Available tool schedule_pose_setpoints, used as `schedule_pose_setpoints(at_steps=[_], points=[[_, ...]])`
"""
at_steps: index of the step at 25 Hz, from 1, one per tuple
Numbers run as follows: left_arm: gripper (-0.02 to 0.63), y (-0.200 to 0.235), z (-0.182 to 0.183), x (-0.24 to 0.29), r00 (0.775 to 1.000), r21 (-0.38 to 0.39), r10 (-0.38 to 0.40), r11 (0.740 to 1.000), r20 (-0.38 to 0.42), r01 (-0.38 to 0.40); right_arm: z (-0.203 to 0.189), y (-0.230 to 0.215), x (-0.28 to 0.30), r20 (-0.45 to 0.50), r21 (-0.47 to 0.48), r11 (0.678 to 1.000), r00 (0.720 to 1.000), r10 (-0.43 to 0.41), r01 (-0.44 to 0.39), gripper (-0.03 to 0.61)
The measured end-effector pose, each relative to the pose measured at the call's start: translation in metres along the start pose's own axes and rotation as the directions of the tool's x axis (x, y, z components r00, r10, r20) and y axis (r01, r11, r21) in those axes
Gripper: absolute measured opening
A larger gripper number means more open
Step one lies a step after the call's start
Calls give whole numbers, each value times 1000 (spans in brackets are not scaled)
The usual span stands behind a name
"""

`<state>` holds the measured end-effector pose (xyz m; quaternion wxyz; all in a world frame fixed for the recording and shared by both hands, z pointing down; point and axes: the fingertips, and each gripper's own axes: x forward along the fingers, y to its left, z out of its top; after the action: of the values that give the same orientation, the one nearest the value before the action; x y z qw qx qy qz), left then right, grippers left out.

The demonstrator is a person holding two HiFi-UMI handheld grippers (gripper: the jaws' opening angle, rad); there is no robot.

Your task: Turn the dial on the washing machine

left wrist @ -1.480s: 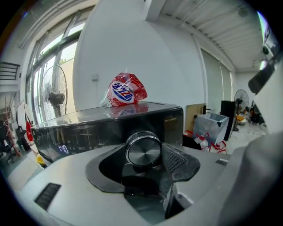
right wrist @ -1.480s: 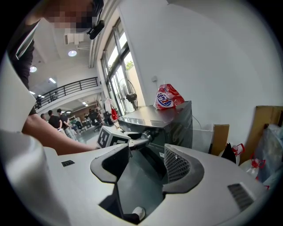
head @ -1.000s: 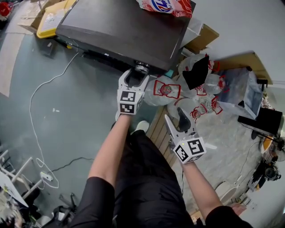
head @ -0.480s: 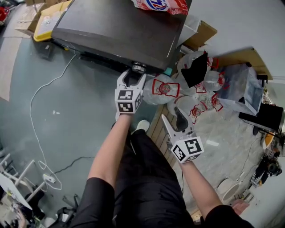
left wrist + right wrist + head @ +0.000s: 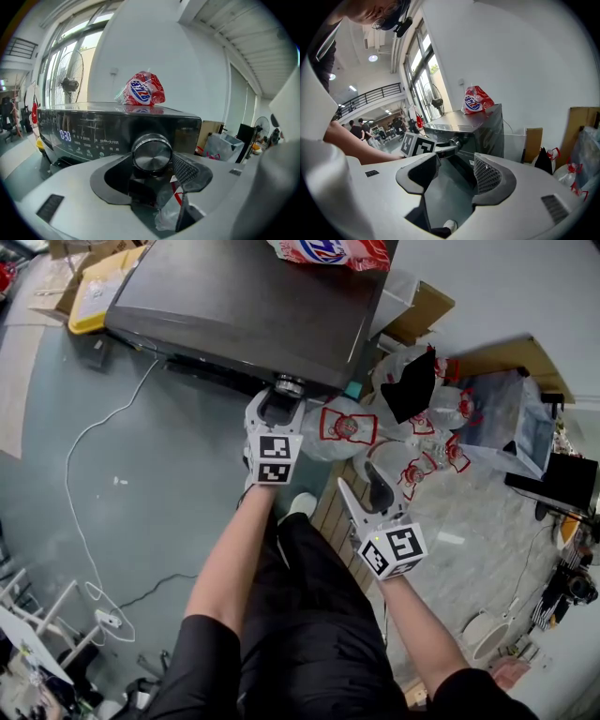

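Left gripper view: chrome dial (image 5: 151,153), at the 3 o'clock end of the washing machine (image 5: 93,129) panel, was pinched by the left gripper (image 5: 154,164), its jaws just closed in. Right gripper (image 5: 457,173) was held spread, with nothing between its jaws.

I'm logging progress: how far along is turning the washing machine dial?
Done: the left gripper is at the dial, its jaws having just been closing. In hand: the pads grip its rim. Left: the turn itself; the pictures don't show how far. The right gripper is open, empty.
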<state>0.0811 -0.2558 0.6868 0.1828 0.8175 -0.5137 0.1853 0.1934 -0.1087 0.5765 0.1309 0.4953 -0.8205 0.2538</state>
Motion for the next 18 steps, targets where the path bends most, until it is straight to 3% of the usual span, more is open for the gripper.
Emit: schedule_pose_setpoints(at_steps=[11,13,18], points=[[256,-1,0,0,998,128,53,991,-18,-50,-1,-9,0,1,2,1000,1000,-15,15,224],[256,-1,0,1,999,97,44,994,-11,-42,-2,-12,-1,-4,5,1000,1000,-20,20,224],[287,-3,0,-1,999,-64,-12,998,32,14,-8,-11,-6,-6,3,1000,1000,-7,7,224]])
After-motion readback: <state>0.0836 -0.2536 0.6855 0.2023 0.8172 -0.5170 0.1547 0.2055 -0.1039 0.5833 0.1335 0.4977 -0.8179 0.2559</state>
